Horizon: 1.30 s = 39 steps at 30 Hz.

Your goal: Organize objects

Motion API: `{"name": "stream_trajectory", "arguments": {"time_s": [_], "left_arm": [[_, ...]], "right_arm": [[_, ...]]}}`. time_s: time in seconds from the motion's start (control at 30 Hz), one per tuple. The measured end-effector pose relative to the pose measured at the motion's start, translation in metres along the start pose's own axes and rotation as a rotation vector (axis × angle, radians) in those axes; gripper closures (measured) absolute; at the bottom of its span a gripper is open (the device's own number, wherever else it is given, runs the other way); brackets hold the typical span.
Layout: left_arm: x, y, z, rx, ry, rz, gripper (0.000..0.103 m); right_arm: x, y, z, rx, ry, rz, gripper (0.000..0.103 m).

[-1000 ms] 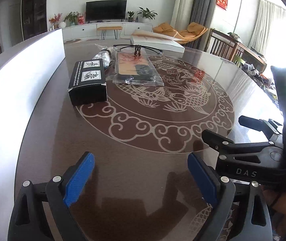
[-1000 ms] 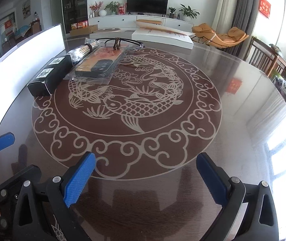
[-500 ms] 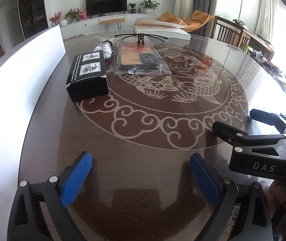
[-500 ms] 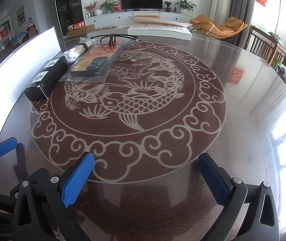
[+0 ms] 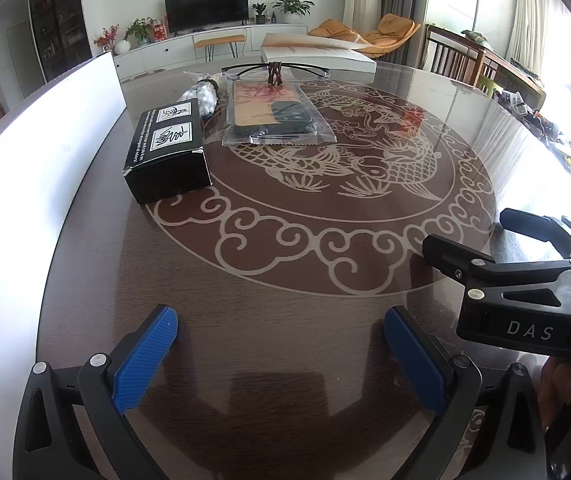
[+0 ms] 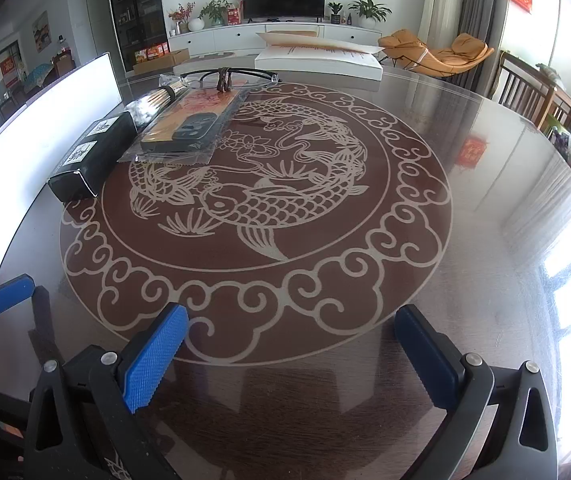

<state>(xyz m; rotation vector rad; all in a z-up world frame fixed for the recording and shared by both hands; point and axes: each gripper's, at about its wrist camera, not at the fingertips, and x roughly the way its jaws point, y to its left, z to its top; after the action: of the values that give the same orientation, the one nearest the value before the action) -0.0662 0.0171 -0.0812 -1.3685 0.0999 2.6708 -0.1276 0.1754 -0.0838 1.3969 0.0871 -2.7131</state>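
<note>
A black box (image 5: 169,152) with white labels lies at the table's left, near a phone case in a clear bag (image 5: 273,116), a bag of cotton swabs (image 5: 203,94) and black-framed glasses (image 5: 275,70). The right wrist view shows the same black box (image 6: 93,156), phone case (image 6: 189,128), swabs (image 6: 157,98) and glasses (image 6: 225,76). My left gripper (image 5: 281,324) stands wide open over bare table, well short of the objects, nothing between its blue pads. My right gripper (image 6: 291,320) is open and empty too, beside the left one; it also shows as the right gripper (image 5: 469,228).
A tall white board (image 5: 37,160) runs along the table's left edge. A flat white box (image 5: 317,54) lies at the far edge. The round glass-topped table (image 6: 485,240) carries a fish pattern. Wooden chairs (image 6: 533,96) stand at the right.
My left gripper's jaws have spread a little wider. Both views have tilted slightly. The objects on the table have not moved.
</note>
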Motion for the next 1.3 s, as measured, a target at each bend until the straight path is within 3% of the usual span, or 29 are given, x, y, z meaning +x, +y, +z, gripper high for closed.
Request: {"name": "stream_trajectory", "arguments": {"time_s": [0.8, 0.9, 0.97, 1.1, 1.3], "left_arm": [[-0.001, 0.001, 0.0, -0.004, -0.001, -0.004, 0.0], [-0.01, 0.016, 0.002, -0.081, -0.05, -0.019, 0.0], [-0.02, 0.031, 0.015, -0.151, -0.114, -0.049, 0.0], [-0.018, 0.056, 0.064, -0.19, -0.153, 0.012, 0.0], [0.042, 0.085, 0.115, -0.202, -0.02, 0.042, 0.0]], "right_arm": [[0.001, 0.0, 0.0, 0.001, 0.0, 0.0, 0.0], [0.001, 0.0, 0.001, 0.001, 0.0, 0.0, 0.0], [0.001, 0.0, 0.0, 0.001, 0.0, 0.0, 0.0], [0.001, 0.0, 0.0, 0.001, 0.0, 0.0, 0.0], [0.001, 0.0, 0.001, 0.001, 0.0, 0.0, 0.0]]}}
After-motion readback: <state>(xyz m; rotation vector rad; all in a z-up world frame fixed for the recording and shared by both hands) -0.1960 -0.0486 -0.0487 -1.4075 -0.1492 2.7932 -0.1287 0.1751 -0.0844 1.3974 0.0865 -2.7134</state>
